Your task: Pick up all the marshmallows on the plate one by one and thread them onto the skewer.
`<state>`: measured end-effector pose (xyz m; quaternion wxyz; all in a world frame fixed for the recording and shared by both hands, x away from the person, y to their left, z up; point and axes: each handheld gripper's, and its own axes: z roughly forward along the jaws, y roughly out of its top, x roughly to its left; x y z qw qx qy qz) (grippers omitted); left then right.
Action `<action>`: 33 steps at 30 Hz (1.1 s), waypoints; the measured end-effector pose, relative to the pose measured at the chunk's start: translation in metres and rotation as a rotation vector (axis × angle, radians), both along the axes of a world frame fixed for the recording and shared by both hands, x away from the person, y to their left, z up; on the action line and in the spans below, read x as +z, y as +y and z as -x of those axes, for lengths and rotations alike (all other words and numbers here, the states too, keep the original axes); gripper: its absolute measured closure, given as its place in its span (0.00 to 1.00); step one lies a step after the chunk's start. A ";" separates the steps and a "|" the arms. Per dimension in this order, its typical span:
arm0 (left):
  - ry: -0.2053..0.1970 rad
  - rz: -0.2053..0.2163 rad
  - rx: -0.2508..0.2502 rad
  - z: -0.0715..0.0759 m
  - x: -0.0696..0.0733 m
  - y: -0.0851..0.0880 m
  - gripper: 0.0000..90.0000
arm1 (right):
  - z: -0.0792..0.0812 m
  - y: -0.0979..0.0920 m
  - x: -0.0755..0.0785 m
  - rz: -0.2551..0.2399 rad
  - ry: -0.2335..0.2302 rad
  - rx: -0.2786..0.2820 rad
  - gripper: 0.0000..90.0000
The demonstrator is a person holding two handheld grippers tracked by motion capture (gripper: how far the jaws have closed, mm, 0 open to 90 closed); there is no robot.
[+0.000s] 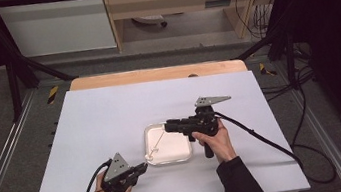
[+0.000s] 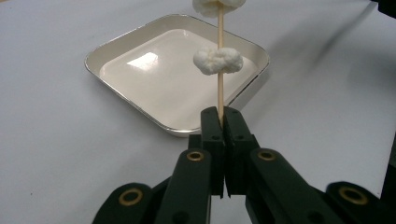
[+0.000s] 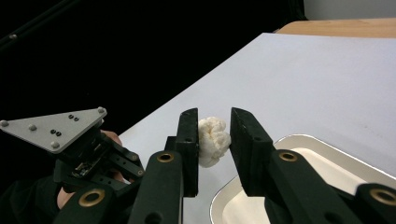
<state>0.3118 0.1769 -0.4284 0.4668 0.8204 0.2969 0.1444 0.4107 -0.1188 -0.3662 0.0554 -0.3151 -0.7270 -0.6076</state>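
A thin wooden skewer [image 2: 219,91] rises from my left gripper [image 2: 220,116], whose jaws are shut on its lower end. One white puffy piece [image 2: 218,60] is threaded halfway up it, and a second white piece [image 2: 217,5] sits at its top. From above, the skewer [image 1: 159,142] slants over the white square tray [image 1: 187,157] from my left gripper [image 1: 144,166] up to my right gripper [image 1: 166,126]. In the right gripper view, my right gripper [image 3: 213,116] is shut on a white puffy piece [image 3: 212,137]; the skewer is hidden there.
The tray [image 2: 159,81] lies on a white sheet [image 1: 111,119] that covers the table, with a wooden edge [image 1: 155,74] at the back. A black cable [image 1: 260,139] trails right from my right gripper. The left gripper's grey plate [image 3: 51,128] is close by.
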 end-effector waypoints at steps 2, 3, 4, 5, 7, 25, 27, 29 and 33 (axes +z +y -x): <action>-0.001 0.001 0.000 0.000 0.000 0.000 0.98 | 0.000 0.001 -0.001 -0.001 0.007 0.007 0.82; 0.000 0.002 -0.001 0.000 0.000 0.000 0.98 | 0.000 0.001 -0.002 0.000 0.008 0.011 0.82; -0.001 0.001 -0.001 0.000 0.000 0.000 0.98 | 0.000 0.001 -0.002 0.001 0.013 0.013 0.82; -0.001 0.000 -0.004 0.000 0.000 0.000 0.98 | 0.000 0.002 -0.003 0.001 0.017 0.017 0.82; -0.005 -0.003 -0.005 0.000 0.000 0.000 0.98 | 0.000 0.003 -0.004 0.002 0.021 0.024 0.82; -0.029 -0.025 -0.031 0.002 -0.002 -0.002 0.98 | 0.003 0.010 -0.014 -0.005 0.041 0.056 0.86; -0.027 -0.030 -0.031 0.002 -0.002 -0.002 0.98 | 0.004 0.011 -0.015 -0.011 0.044 0.062 0.87; -0.023 -0.034 -0.030 0.002 -0.003 -0.003 0.99 | 0.005 0.012 -0.016 -0.011 0.043 0.072 0.87; -0.016 -0.039 -0.027 0.001 -0.004 -0.003 0.99 | 0.008 0.014 -0.018 -0.013 0.045 0.087 0.88</action>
